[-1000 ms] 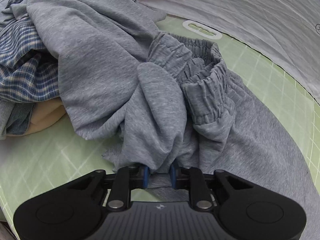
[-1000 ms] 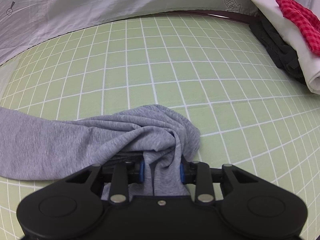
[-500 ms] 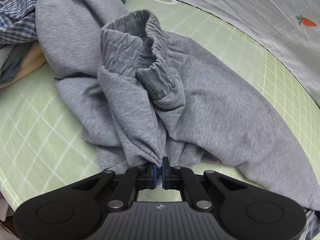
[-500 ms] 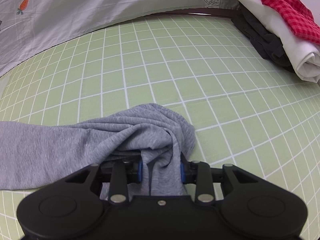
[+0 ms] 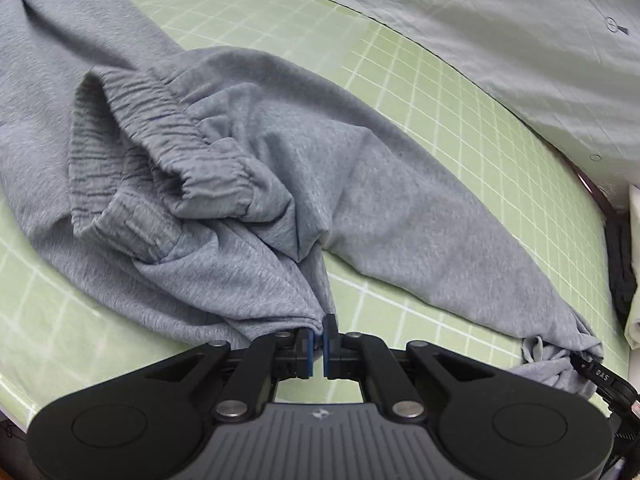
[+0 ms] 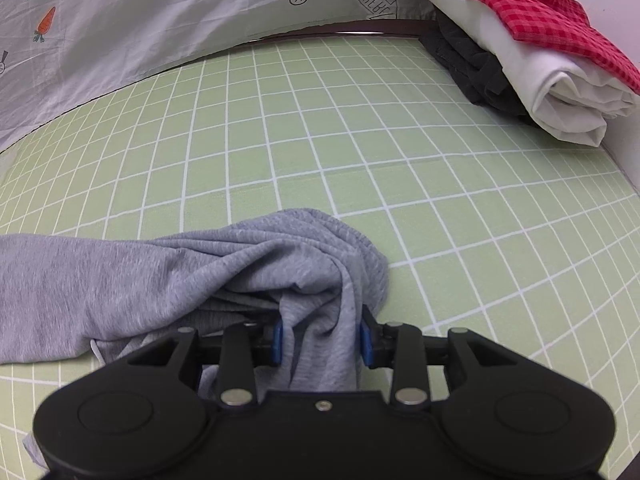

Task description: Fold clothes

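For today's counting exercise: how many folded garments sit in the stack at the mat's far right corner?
3: a red checked cloth on top, a white garment beneath, a dark garment at the bottom. More may be hidden behind.

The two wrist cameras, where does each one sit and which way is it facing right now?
Left wrist: sits behind the left gripper, low over the green grid mat, looking across the grey sweatpants; its shut fingers pinch the fabric.
Right wrist: sits behind the right gripper, looking over the mat toward the folded stack; grey fabric sits between its spread fingers.
Shared: the sweatpants, the mat, the printed sheet; the right gripper also shows at the left view's lower right edge.
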Motion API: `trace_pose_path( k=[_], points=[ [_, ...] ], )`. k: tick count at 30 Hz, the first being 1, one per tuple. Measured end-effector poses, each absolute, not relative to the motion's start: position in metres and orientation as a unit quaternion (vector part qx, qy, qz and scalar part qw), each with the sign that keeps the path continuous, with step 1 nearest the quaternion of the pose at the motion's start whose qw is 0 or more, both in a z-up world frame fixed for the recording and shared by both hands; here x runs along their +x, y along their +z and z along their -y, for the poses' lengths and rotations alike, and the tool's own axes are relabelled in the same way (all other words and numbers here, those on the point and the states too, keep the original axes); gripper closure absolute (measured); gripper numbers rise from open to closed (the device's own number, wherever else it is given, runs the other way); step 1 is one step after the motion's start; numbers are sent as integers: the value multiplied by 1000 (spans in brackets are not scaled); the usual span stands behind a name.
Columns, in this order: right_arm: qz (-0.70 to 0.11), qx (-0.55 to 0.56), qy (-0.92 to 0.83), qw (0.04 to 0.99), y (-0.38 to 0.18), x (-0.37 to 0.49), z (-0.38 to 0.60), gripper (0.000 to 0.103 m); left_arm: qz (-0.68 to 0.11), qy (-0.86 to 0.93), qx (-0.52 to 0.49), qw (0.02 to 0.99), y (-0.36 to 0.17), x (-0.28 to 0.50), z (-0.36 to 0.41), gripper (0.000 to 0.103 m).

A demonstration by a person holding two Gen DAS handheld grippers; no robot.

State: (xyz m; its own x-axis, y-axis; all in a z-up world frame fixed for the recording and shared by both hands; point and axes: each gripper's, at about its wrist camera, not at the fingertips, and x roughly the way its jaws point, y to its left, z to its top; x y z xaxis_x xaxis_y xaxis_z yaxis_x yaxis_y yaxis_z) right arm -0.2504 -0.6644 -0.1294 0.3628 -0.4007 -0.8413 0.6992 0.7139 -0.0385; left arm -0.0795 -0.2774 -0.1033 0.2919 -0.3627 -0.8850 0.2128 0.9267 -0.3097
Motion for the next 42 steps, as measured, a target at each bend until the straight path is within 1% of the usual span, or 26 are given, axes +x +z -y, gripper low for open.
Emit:
trace_pose_path(
  k=[5, 6, 8, 9, 10, 12, 14, 15, 18, 20, 21, 22, 24, 26, 27, 28, 29, 30, 31, 34, 40, 42],
  points=[
    [-442, 152, -370, 803, -123, -268, 694, 69, -543, -210, -67, 810, -91, -89, 291, 98],
    [-436, 160, -370, 804, -120, -272, 699, 67, -538, -216, -67, 812, -89, -91, 293, 96],
    [-423, 179, -371, 807, -116, -280, 709, 57, -528, -228, -67, 815, -84, -95, 299, 93],
    [-417, 191, -369, 808, -113, -283, 711, 52, -523, -234, -67, 817, -81, -97, 301, 85],
    [-414, 199, -364, 810, -112, -285, 709, 51, -518, -240, -67, 818, -79, -99, 304, 77],
    [-409, 211, -355, 814, -110, -289, 704, 50, -509, -235, -92, 823, -72, -94, 296, 71],
    [-403, 223, -349, 816, -109, -292, 697, 46, -499, -219, -109, 831, -66, -84, 292, 68],
    [-400, 229, -348, 817, -109, -294, 694, 44, -498, -209, -105, 835, -65, -82, 290, 64],
    [-397, 238, -351, 814, -109, -297, 685, 43, -502, -181, -88, 841, -66, -75, 286, 61],
    [-399, 238, -354, 812, -111, -297, 681, 43, -513, -177, -94, 835, -72, -74, 281, 55],
    [-402, 238, -355, 810, -112, -297, 681, 43, -518, -176, -98, 831, -75, -74, 278, 49],
    [-405, 238, -357, 807, -114, -297, 681, 43, -523, -175, -94, 829, -79, -73, 279, 46],
    [-410, 238, -360, 804, -118, -297, 680, 45, -531, -175, -84, 825, -86, -71, 282, 46],
    [-409, 236, -362, 804, -119, -298, 679, 51, -537, -174, -76, 822, -94, -66, 285, 46],
    [-406, 235, -365, 804, -119, -299, 678, 57, -542, -172, -73, 820, -98, -63, 287, 48],
    [-403, 232, -365, 807, -119, -300, 678, 67, -545, -168, -69, 819, -102, -61, 287, 61],
    [-400, 230, -364, 809, -118, -301, 677, 73, -547, -163, -65, 818, -105, -58, 288, 76],
    [-396, 226, -368, 811, -116, -303, 677, 83, -554, -158, -61, 815, -108, -56, 287, 103],
    [-391, 221, -371, 812, -114, -304, 677, 91, -554, -155, -67, 815, -108, -55, 283, 103],
    [-371, 211, -388, 817, -103, -310, 680, 97, -539, -151, -90, 824, -98, -52, 270, 103],
    [-346, 169, -414, 825, -75, -313, 693, 99, -476, -133, -65, 867, -56, -25, 244, 103],
    [-342, 151, -416, 829, -69, -309, 697, 99, -471, -122, -66, 871, -51, -10, 234, 103]
  ],
)
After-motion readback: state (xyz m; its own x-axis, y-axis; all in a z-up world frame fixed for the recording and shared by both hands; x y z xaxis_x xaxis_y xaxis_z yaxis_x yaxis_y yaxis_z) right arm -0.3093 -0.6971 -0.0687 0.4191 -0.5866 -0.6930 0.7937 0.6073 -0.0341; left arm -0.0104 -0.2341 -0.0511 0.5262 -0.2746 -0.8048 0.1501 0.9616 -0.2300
